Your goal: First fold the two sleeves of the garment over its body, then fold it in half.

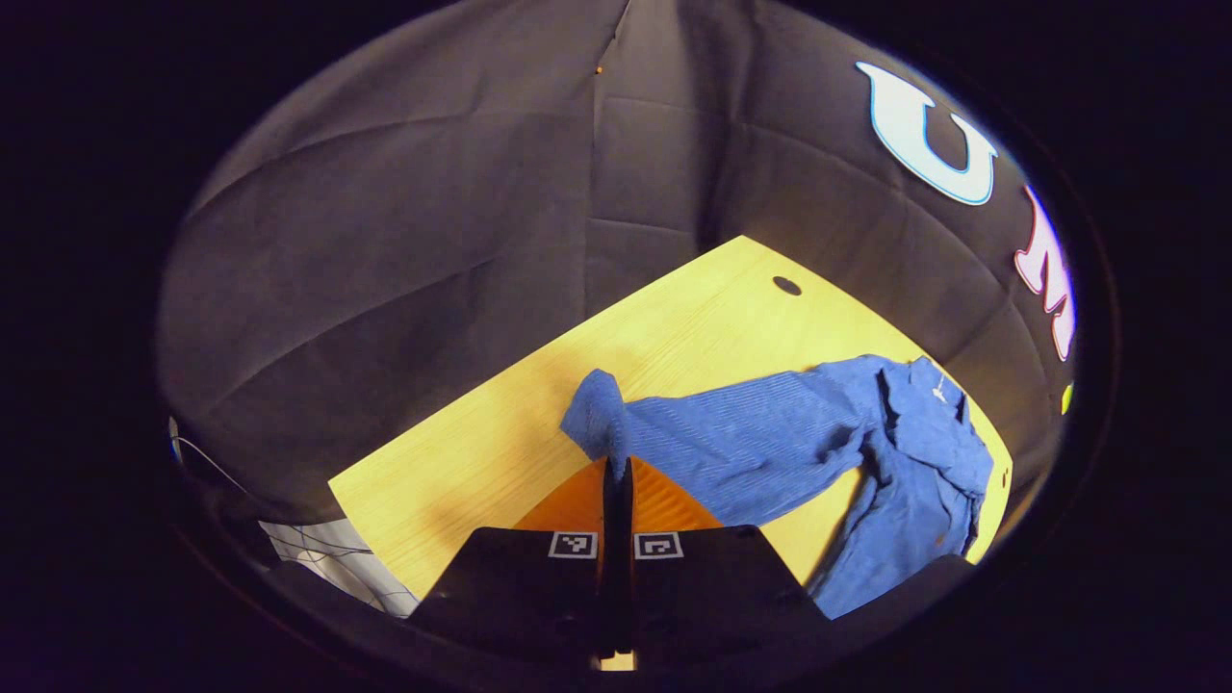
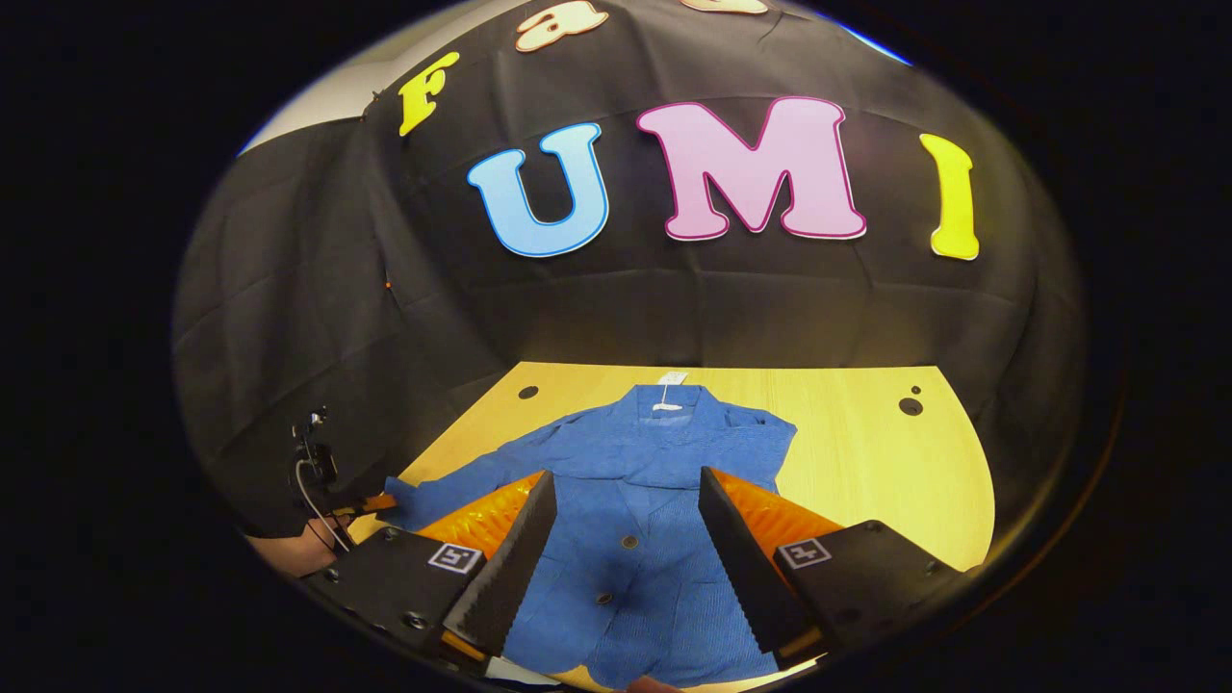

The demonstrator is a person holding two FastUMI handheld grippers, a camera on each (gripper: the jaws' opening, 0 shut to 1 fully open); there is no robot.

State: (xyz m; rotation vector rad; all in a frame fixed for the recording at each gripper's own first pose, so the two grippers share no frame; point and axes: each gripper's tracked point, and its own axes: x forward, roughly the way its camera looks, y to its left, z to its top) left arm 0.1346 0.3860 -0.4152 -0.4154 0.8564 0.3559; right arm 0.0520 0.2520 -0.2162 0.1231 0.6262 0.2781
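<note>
the blue ribbed button-front garment [image 2: 635,500] is spread on the pale wooden worktop [image 2: 866,462], low in the frame. its sleeve cuff [image 1: 599,414] is pinched in the closed left tongs [image 1: 616,472], ready for folding over the body. the right tongs [image 2: 624,539] are held wide apart and empty above the buttons.

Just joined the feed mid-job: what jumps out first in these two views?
The blue shirt lies spread on the yellow table, collar toward the far wall. In the left gripper view, the left gripper is shut on the sleeve cuff, lifted off the table with the sleeve stretched out from the body. In the right gripper view, the right gripper hangs open above the buttoned front.
</note>
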